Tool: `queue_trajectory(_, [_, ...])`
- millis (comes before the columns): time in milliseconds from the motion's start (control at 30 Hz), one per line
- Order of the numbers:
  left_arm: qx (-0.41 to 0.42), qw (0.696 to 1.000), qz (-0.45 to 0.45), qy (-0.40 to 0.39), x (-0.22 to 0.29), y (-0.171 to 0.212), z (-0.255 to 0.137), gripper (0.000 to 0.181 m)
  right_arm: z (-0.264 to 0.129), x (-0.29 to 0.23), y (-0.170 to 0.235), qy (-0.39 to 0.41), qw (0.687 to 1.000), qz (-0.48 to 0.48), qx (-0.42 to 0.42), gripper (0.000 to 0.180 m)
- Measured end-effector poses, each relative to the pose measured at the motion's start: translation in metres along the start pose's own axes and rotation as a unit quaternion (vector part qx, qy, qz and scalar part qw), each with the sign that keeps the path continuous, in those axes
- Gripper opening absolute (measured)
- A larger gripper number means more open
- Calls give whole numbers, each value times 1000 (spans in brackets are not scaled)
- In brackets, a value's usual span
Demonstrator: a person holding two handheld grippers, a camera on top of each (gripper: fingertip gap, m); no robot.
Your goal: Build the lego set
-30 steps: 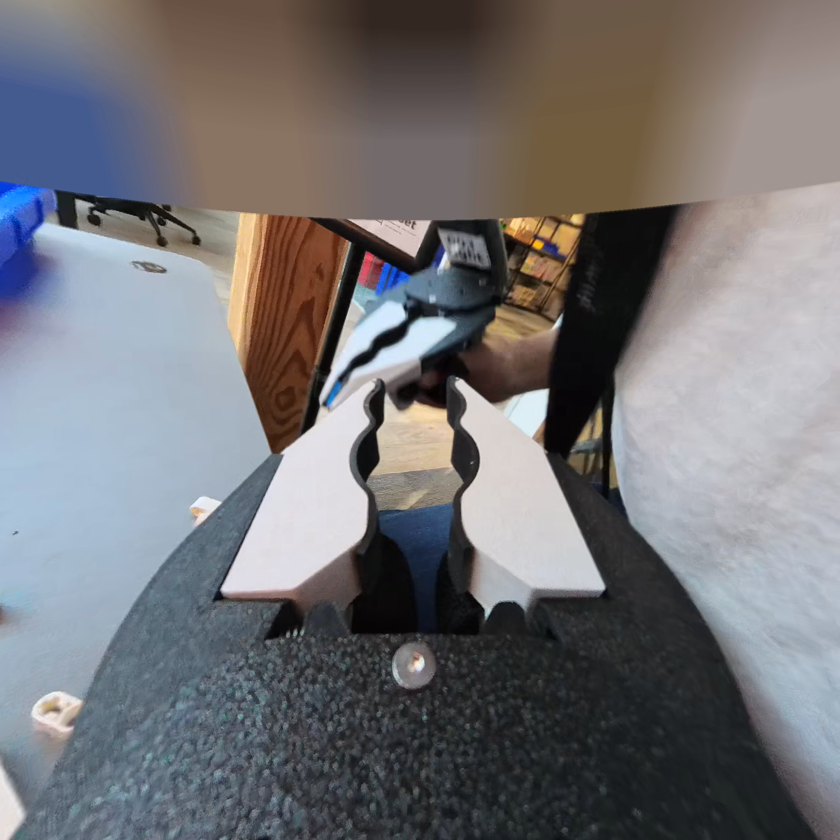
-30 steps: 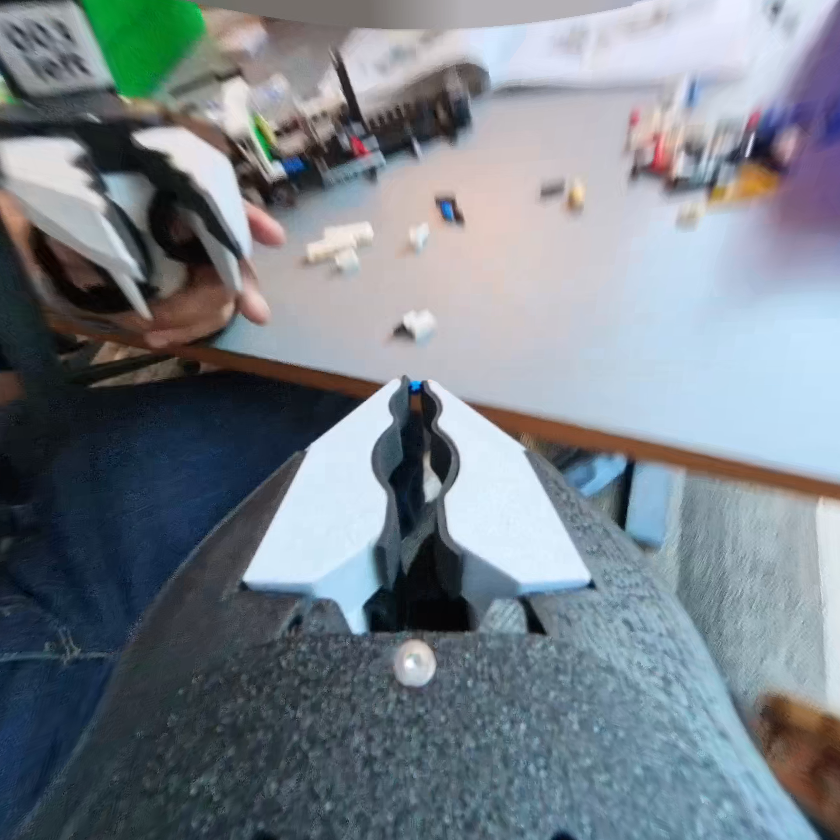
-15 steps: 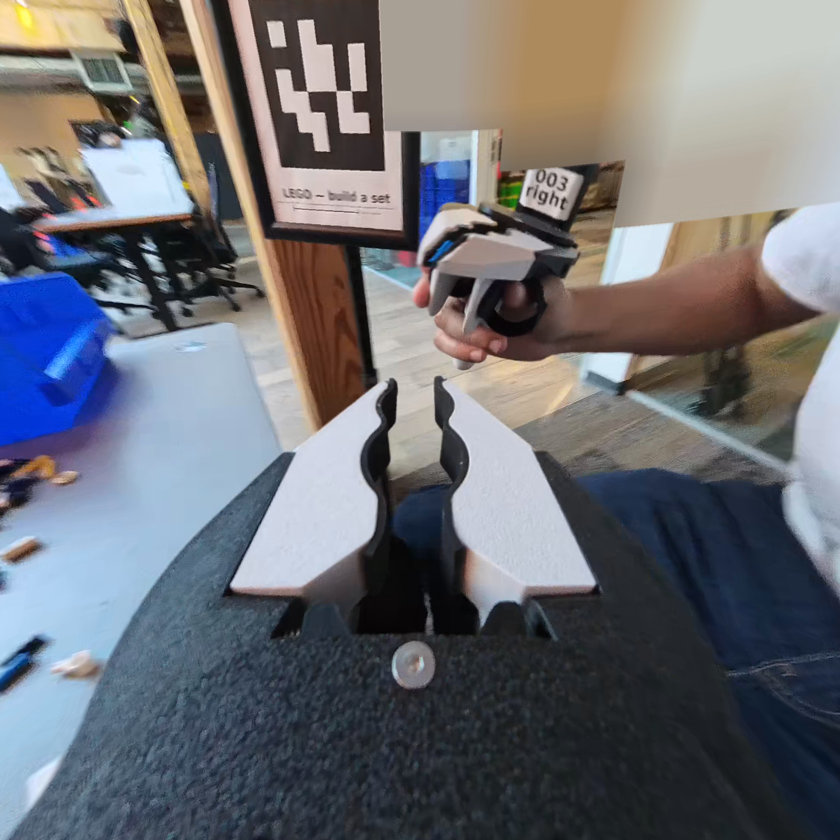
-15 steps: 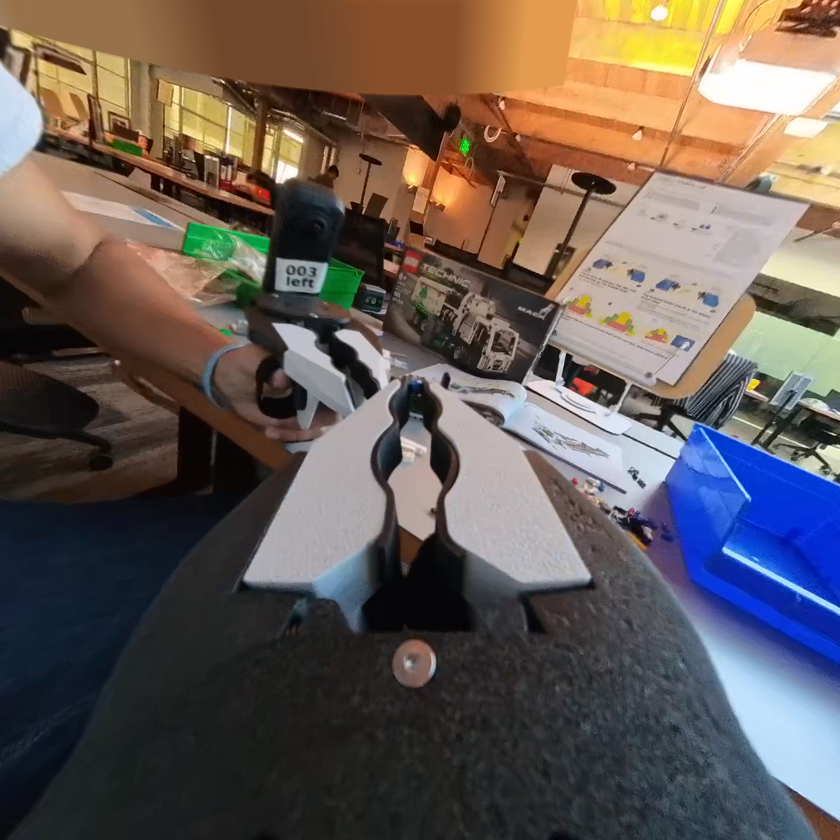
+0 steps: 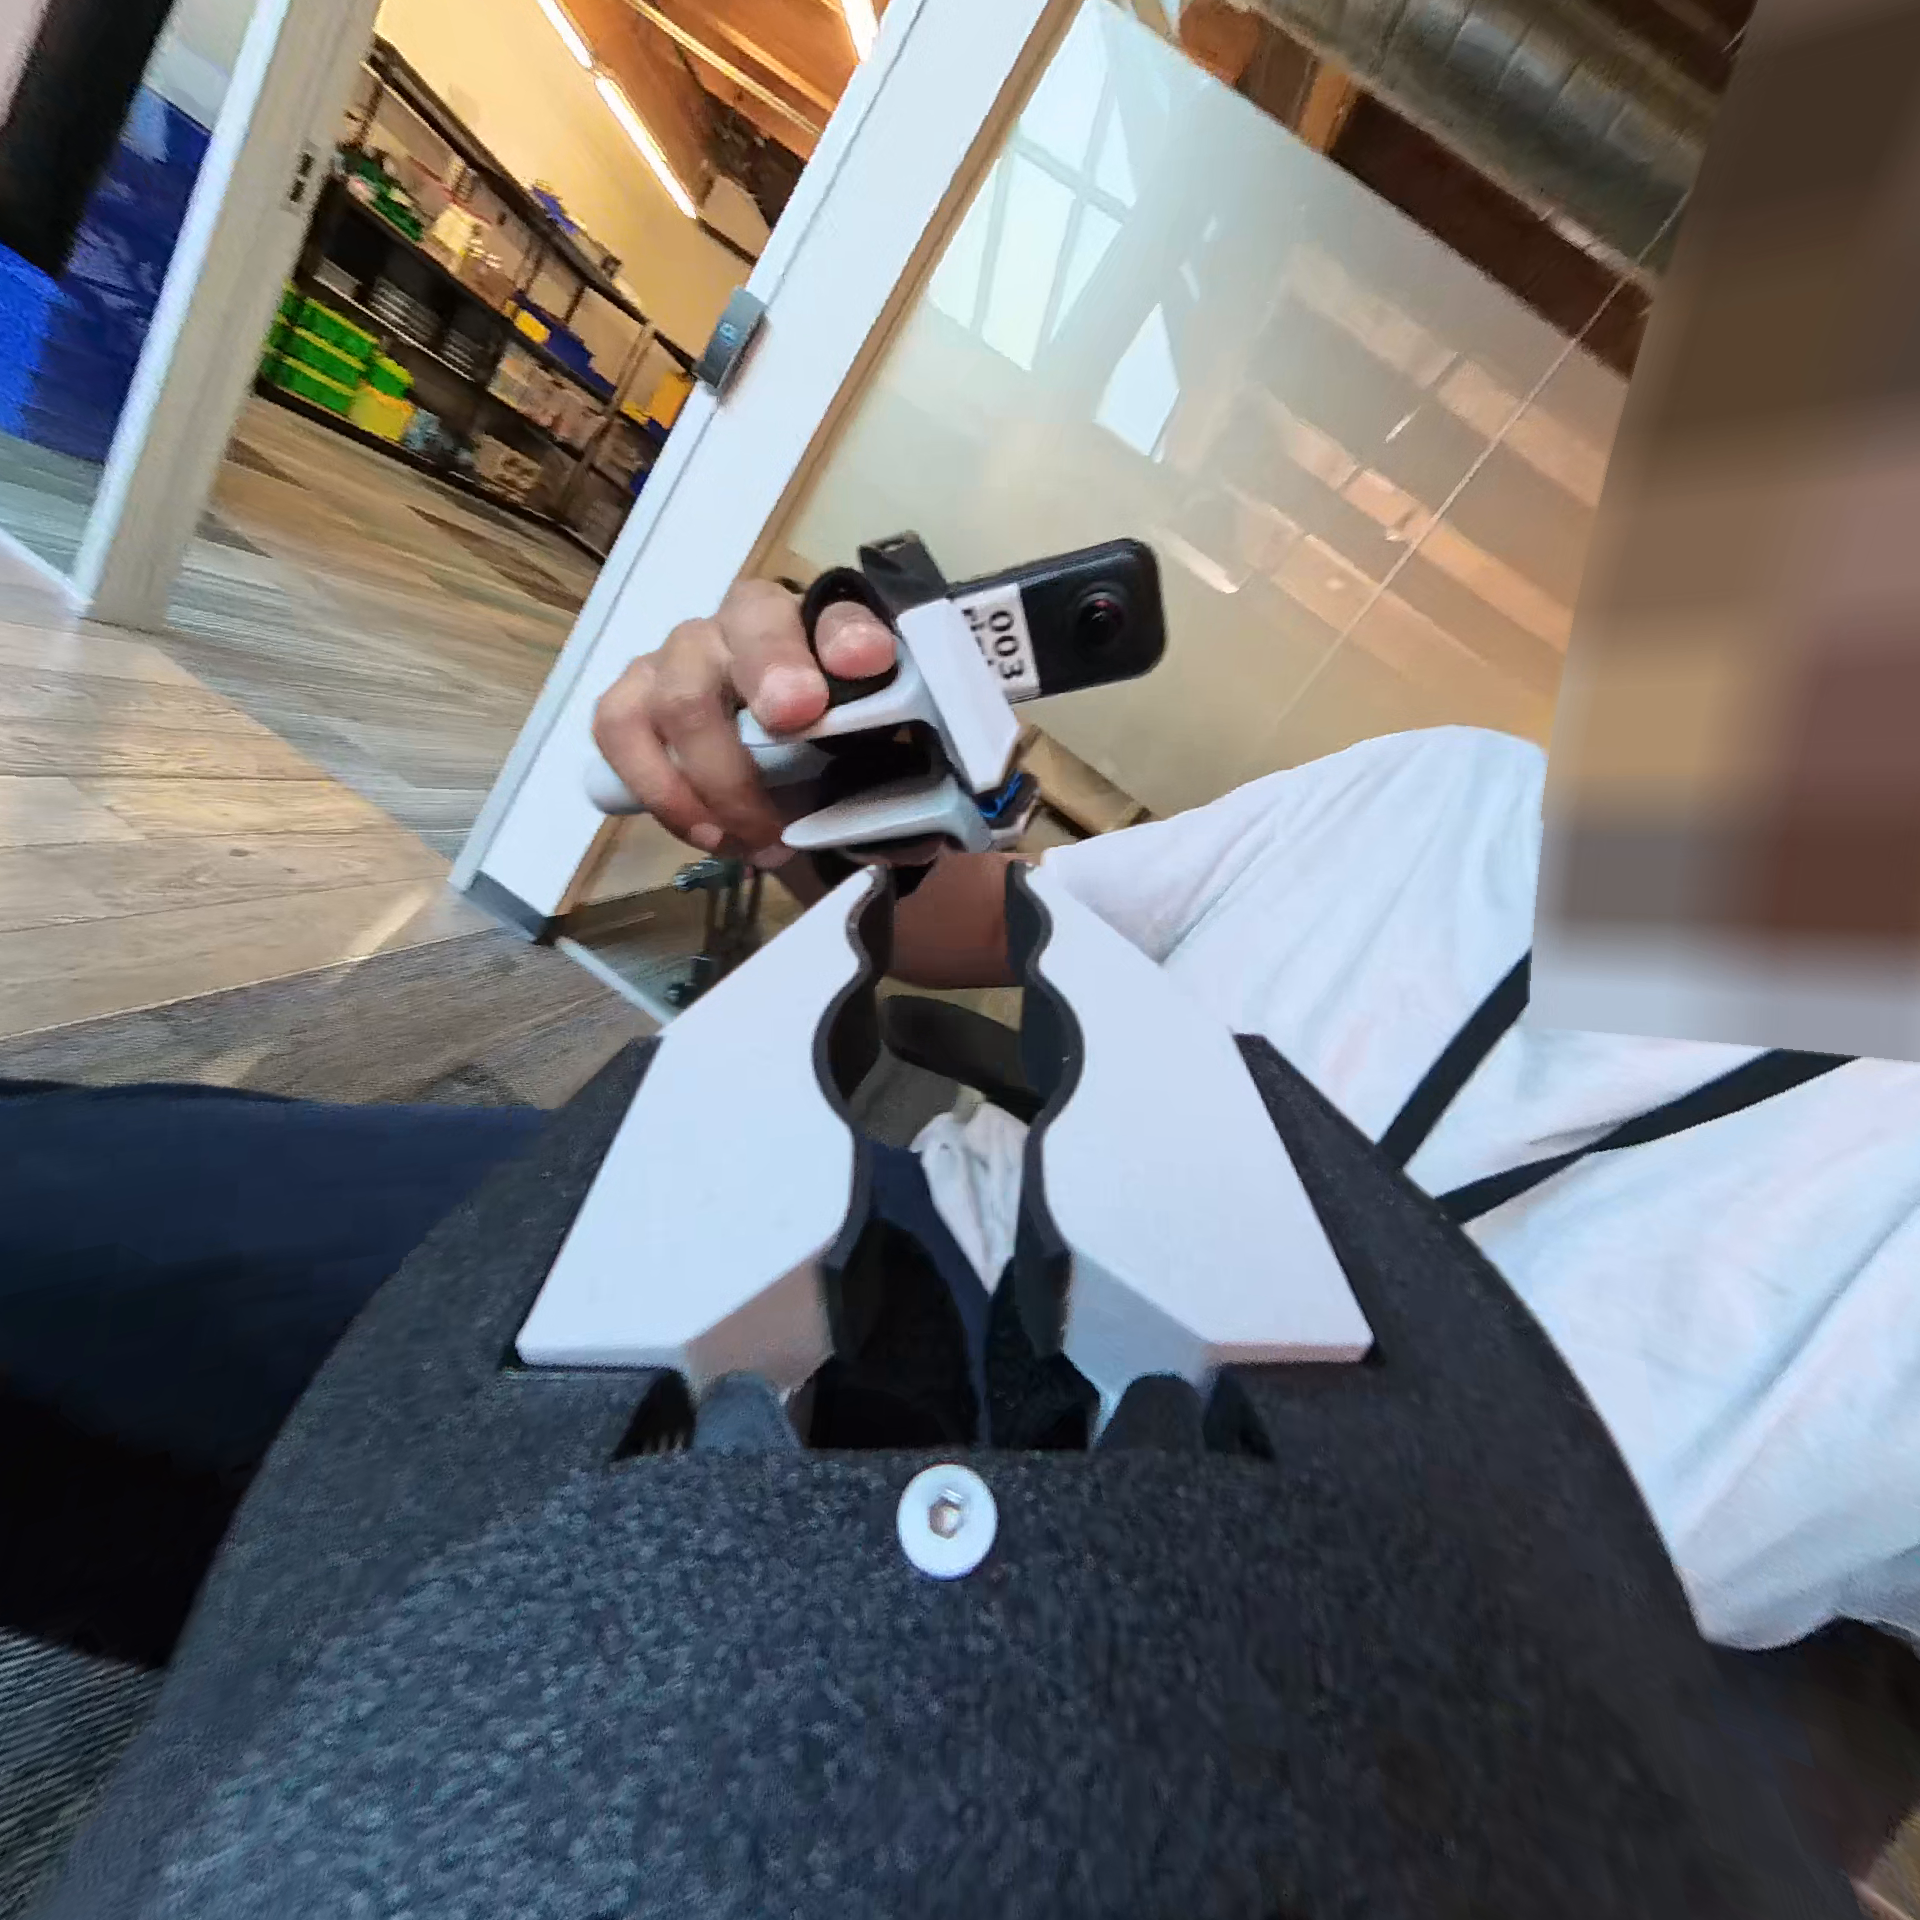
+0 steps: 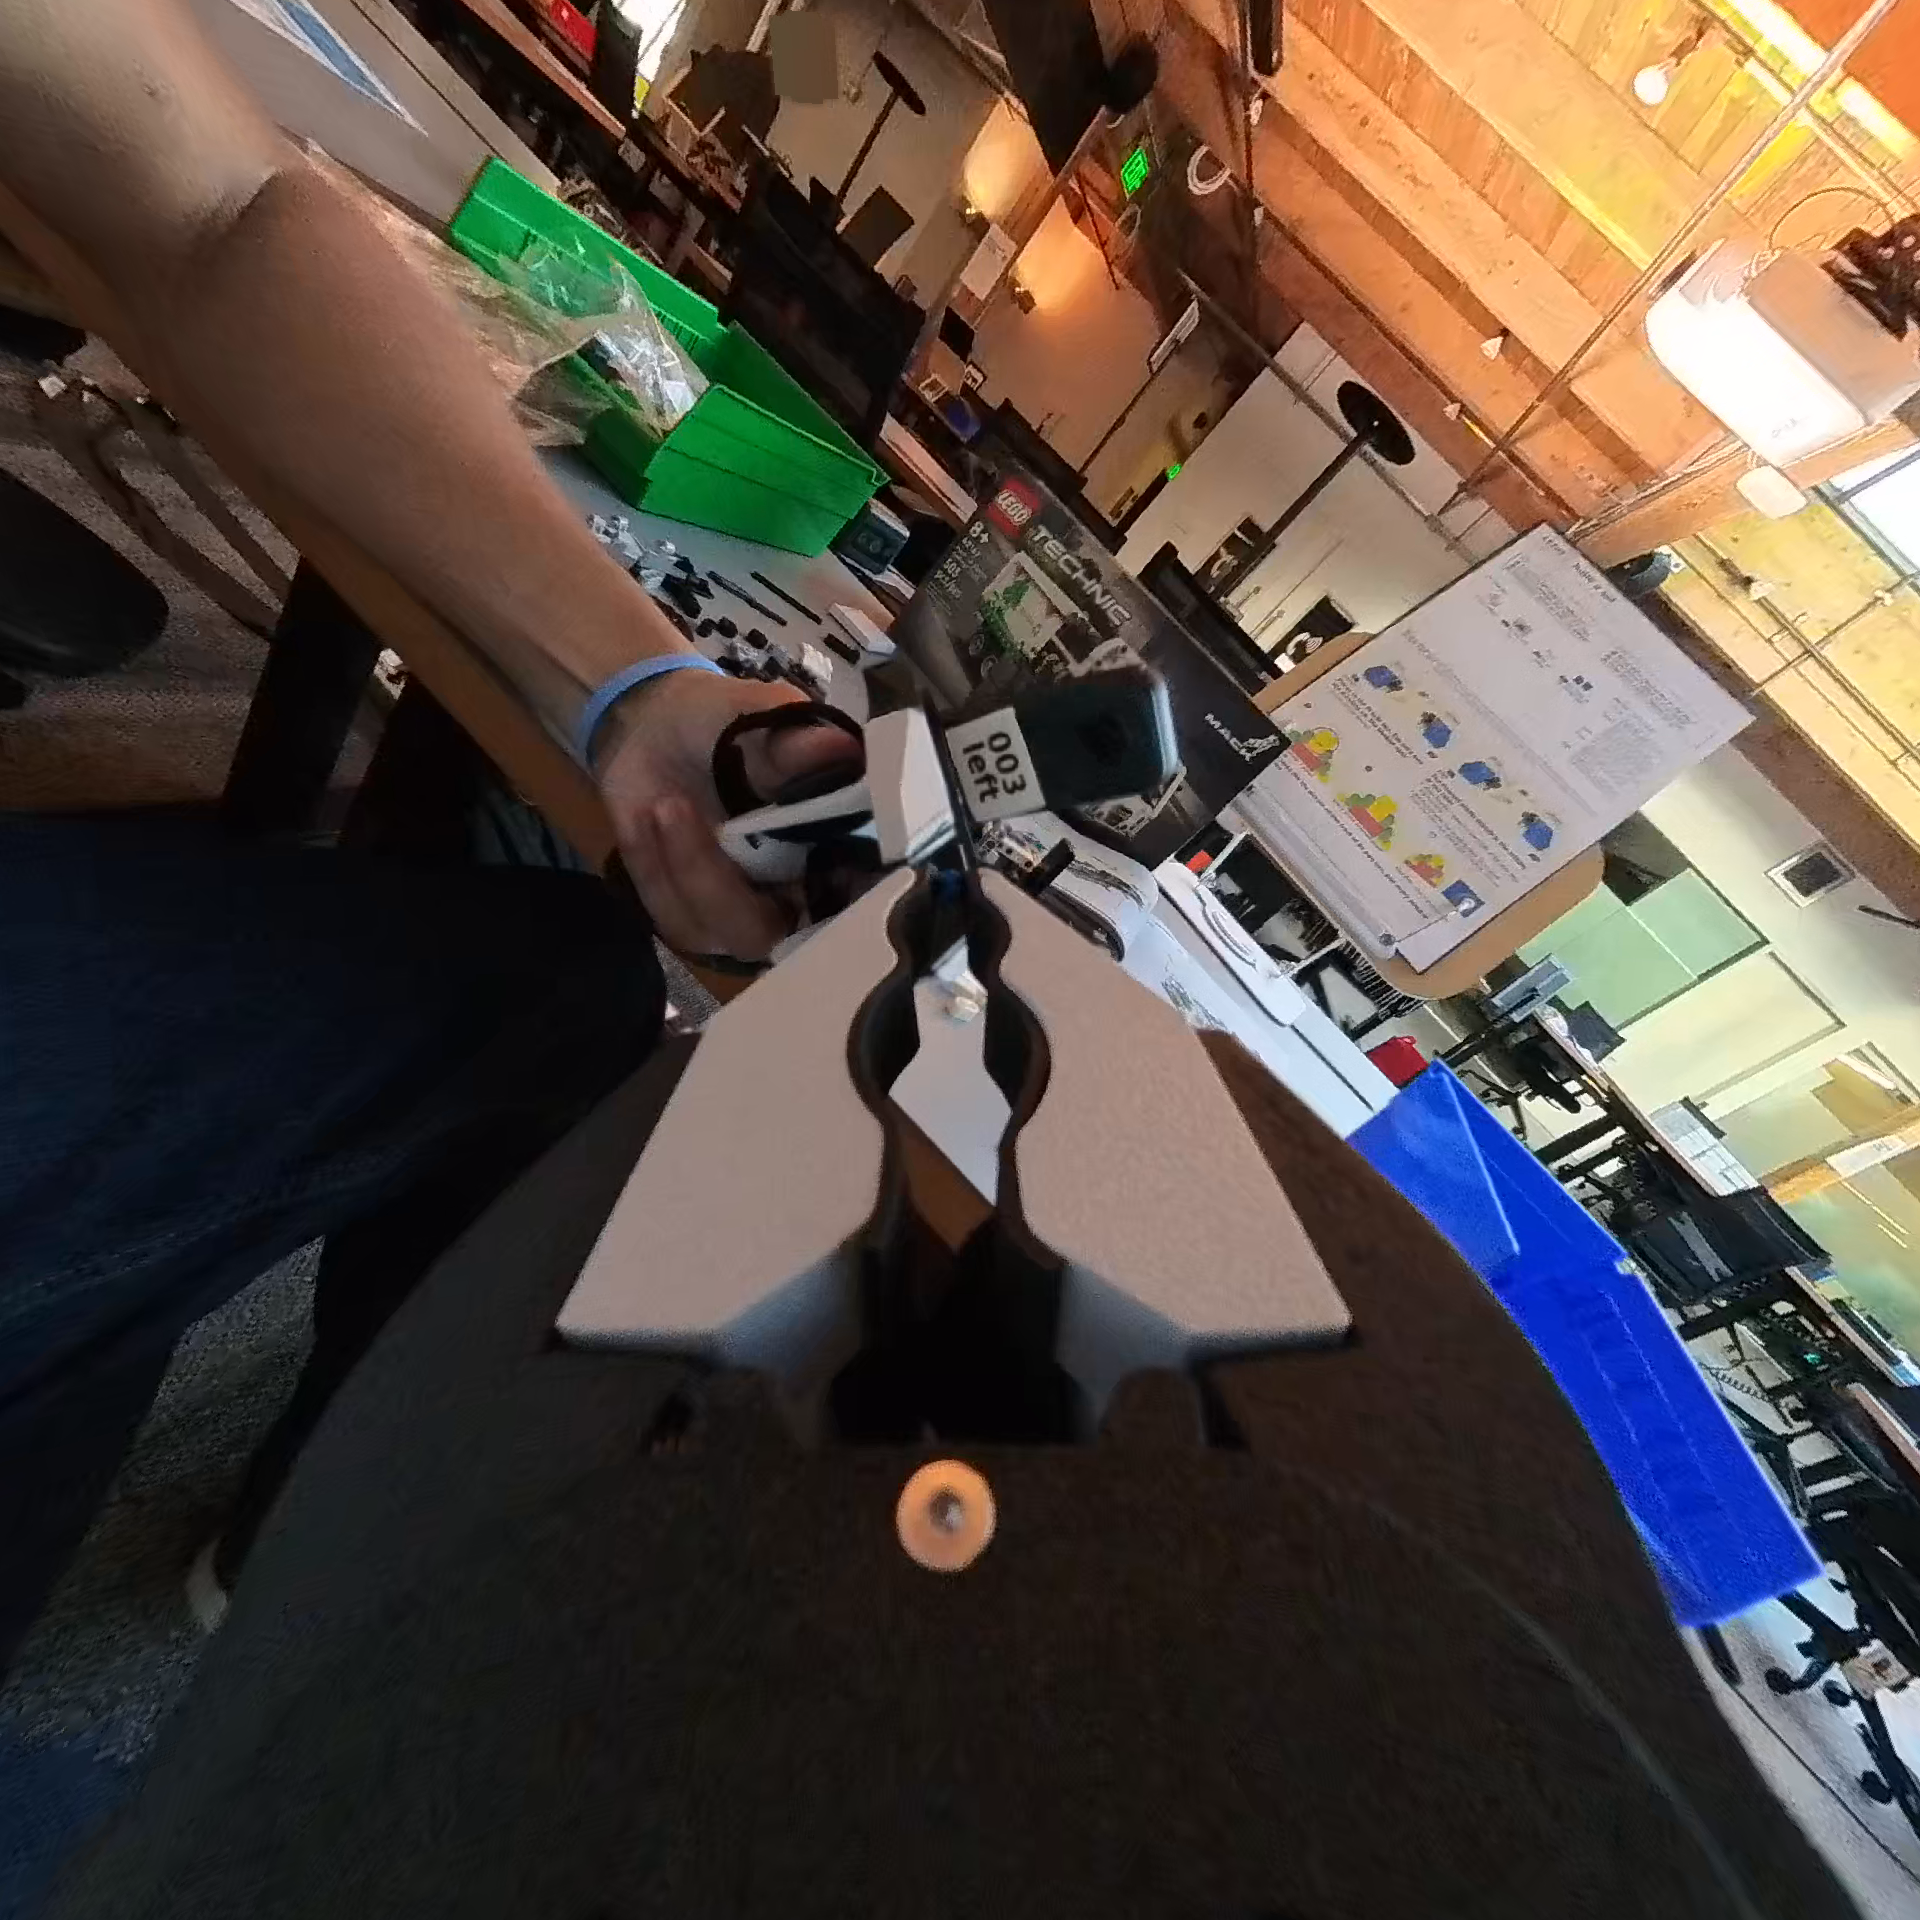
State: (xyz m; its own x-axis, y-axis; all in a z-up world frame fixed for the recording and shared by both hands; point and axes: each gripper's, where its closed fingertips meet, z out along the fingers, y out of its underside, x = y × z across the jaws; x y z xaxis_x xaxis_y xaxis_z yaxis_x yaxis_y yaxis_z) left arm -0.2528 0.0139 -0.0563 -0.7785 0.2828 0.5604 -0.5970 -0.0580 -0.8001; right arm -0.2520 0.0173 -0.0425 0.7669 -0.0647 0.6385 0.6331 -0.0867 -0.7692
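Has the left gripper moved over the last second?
Yes. The left gripper has swung up and away from the grey table that filled its view: it now faces a glass wall, with no table in sight.

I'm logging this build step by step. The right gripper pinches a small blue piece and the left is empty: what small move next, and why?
Probably swing the left gripper over the table toward the loose pieces. Its jaws stand open and empty, aimed away from it, while the right gripper pinches the blue piece.
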Motion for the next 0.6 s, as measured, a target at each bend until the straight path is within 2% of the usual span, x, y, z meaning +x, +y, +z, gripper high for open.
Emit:
queue_trajectory(233, [-8, 998, -37, 52, 9, 6, 0, 14, 8, -13, 4, -21, 1000, -2, 10, 4])
queue_trajectory(400, [-12, 998, -38, 55, 10, 8, 2, 5, 15, -15, 8, -20, 1000, -10, 11, 4])
queue_trajectory(600, [-6, 998, -35, 45, 5, 8, -1, 4, 16, -13, 13, -19, 999, 11, 34, 3])
